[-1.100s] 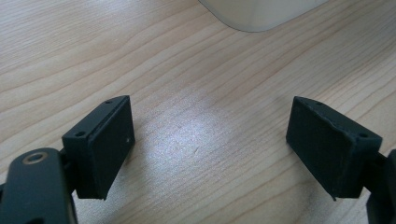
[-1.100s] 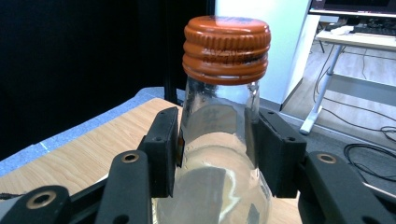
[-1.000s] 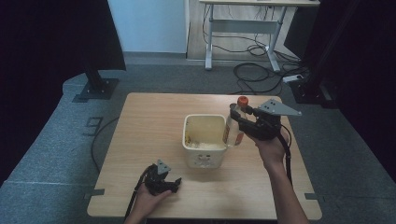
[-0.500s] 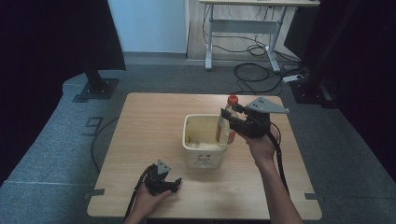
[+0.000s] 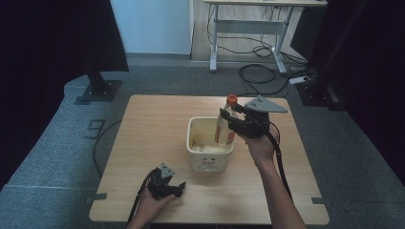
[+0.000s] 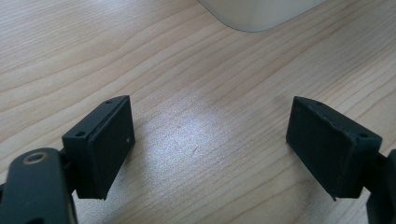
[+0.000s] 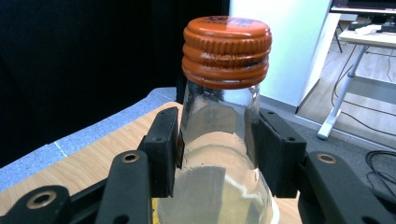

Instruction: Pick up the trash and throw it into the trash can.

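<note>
The right gripper (image 5: pixel 229 119) has its fingers (image 7: pixel 163 149) clenched on the shoulder of a glass bottle (image 5: pixel 224 129) with an orange cap (image 7: pixel 227 49), just under the cap, so the bottle hangs upright and its pale liquid stays level. The bottle sits over the right part of the cream bin (image 5: pixel 200 160), its lower part below the rim, a placing that suits lowering it inside. The bin's right wall is close beside the glass and could catch it. The left gripper (image 5: pixel 165 183) rests on the table (image 5: pixel 153 124) near the front edge, well apart from the bin, fingers (image 6: pixel 100 144) released with nothing between them.
</note>
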`<state>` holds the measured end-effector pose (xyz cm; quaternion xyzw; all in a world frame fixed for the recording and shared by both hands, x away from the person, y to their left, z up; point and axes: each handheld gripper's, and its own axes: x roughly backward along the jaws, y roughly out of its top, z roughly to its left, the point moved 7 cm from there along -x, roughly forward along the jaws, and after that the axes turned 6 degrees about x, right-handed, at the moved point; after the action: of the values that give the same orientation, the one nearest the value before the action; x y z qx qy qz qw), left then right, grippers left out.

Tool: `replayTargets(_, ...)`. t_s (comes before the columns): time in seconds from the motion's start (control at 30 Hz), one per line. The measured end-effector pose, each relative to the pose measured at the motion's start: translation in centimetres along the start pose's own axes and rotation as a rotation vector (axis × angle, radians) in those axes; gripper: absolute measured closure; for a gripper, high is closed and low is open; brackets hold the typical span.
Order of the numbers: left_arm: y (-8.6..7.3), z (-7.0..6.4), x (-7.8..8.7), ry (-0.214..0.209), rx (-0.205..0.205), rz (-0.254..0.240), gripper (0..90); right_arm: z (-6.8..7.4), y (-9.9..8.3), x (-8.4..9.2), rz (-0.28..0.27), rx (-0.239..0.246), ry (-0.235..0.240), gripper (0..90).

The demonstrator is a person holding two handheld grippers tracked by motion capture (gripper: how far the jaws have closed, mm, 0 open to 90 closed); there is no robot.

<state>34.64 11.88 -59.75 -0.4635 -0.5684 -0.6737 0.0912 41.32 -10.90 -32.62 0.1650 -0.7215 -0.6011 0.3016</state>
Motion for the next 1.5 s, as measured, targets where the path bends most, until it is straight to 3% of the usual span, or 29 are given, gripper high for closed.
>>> replayTargets(0.3, 0.0, 0.0, 0.0, -0.002, 0.0, 0.001, 15.3, 0.5, 0.2, -1.2, 0.005, 0.011, 0.007, 53.1)
replayTargets(0.8, 0.0, -0.1, 0.0, -0.002, -0.001, 0.0, 15.3, 1.5, -1.4, -3.7, 0.043, 0.023, 0.021, 53.2)
replayTargets(1.5, 0.0, 0.0, 0.0, -0.001, -0.003, 0.0, 15.3, 1.8, -6.9, -6.6, 0.147, 0.006, 0.023, 53.2)
